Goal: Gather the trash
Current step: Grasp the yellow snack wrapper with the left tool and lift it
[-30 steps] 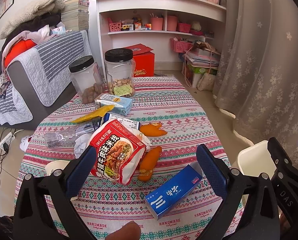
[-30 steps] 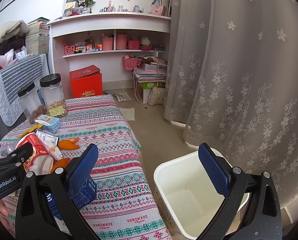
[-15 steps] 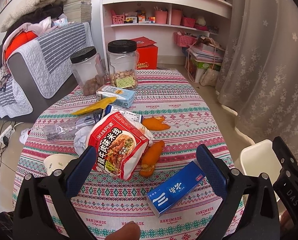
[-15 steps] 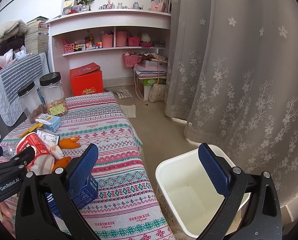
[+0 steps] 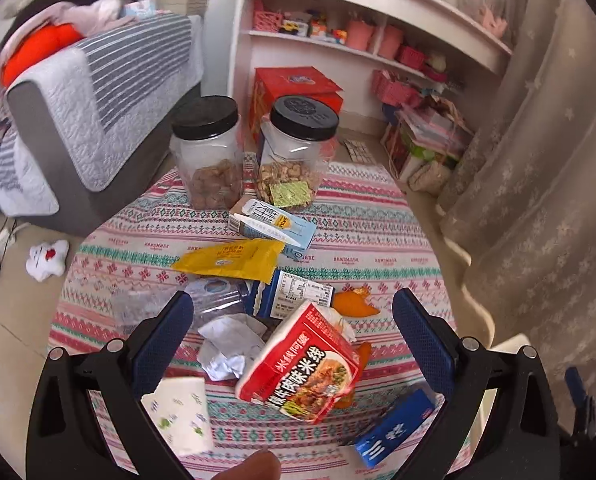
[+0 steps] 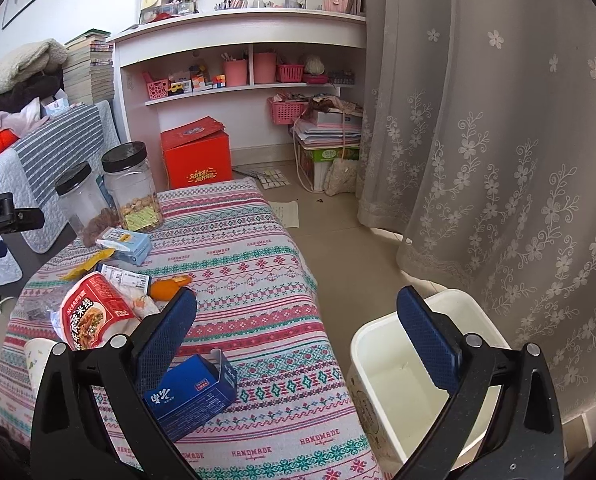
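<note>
Left gripper (image 5: 288, 336): we hold its two blue-padded fingers spread wide above the litter pile, pinching nothing.
Right gripper (image 6: 296, 332): we hold it spread wide too, empty, one finger over the table edge and one over the bin.
Bin: the white rectangular plastic waste bin (image 6: 477, 312) stands on the floor just beside the table; what we see of its inside looks bare.
Table: the round table under a striped patterned cloth (image 5: 369, 236) carries all the trash.
Trash in reach: a red printed noodle packet (image 5: 301, 364), crumpled white paper (image 5: 226, 344), orange peel pieces (image 5: 353, 304), a yellow foil wrapper (image 5: 230, 258), an open dark blue cardboard box (image 6: 194, 394) and a white paper cup (image 5: 180, 410).
Also there: two clear black-lidded plastic jars (image 5: 254, 152) with food, probably not trash.
Progress: we judge nothing collected yet; every piece remains to be binned.
</note>
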Motion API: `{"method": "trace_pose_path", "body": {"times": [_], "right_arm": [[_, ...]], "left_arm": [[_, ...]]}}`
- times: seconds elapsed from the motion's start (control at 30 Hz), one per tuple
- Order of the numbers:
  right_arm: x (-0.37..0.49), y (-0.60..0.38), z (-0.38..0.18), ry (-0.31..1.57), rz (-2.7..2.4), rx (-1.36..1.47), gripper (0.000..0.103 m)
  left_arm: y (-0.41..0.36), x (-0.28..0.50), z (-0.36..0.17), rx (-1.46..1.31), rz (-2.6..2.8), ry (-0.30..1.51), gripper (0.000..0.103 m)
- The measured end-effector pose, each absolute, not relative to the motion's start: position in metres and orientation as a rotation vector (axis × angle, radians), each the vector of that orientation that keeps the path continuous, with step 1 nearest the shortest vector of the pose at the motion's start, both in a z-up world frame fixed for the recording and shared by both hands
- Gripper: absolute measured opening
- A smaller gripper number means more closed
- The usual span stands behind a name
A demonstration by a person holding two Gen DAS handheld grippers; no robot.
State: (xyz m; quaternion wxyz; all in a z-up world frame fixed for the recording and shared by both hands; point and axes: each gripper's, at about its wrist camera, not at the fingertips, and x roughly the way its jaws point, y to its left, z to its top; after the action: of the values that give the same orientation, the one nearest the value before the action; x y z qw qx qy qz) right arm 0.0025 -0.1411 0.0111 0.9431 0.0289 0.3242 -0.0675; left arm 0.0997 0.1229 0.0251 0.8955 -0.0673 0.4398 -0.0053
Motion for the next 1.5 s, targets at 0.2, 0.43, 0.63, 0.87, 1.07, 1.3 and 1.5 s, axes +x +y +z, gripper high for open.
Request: {"method": "trace_pose_path", "body": {"times": [0.2,0.43,0.63,0.87,1.07,1.3,1.5], "right_arm": [[0.012,-0.132,0.014,0.681,-0.109,0.057,0.096],[0.026,-0.13,0.01,0.722,-0.113,0.071,0.096],[0.039,-0.125,0.0,0.775,-0.116,0.084,0.096],[0.048,-0.116,-0.009,0.807,-0.124,0.051,0.096],[0.052,-0.117,-0.016,0.829,-0.142,0.039,0.096],[0.056,-0.114,-0.019,0.849,-0.136,0.037,0.096],[0.057,-0.113,-0.017,0.849,-0.133,0.039,0.096]], "left_arm": [[0.127,0.138,-0.005,0.24,0.046,1.078,0.097],[0.141,0.163,-0.053,0.434,0.022,1.149,0.097],[0.143,0.184,-0.077,0.469,-0.039,1.174,0.082],[0.139,0.208,-0.093,0.469,-0.11,1.17,0.065],[0.139,0.225,-0.093,0.414,-0.131,1.169,0.045],[0.153,0.244,-0.095,0.3,-0.098,1.172,0.016],[0.185,0.233,-0.076,0.054,-0.104,1.136,0.004]]}}
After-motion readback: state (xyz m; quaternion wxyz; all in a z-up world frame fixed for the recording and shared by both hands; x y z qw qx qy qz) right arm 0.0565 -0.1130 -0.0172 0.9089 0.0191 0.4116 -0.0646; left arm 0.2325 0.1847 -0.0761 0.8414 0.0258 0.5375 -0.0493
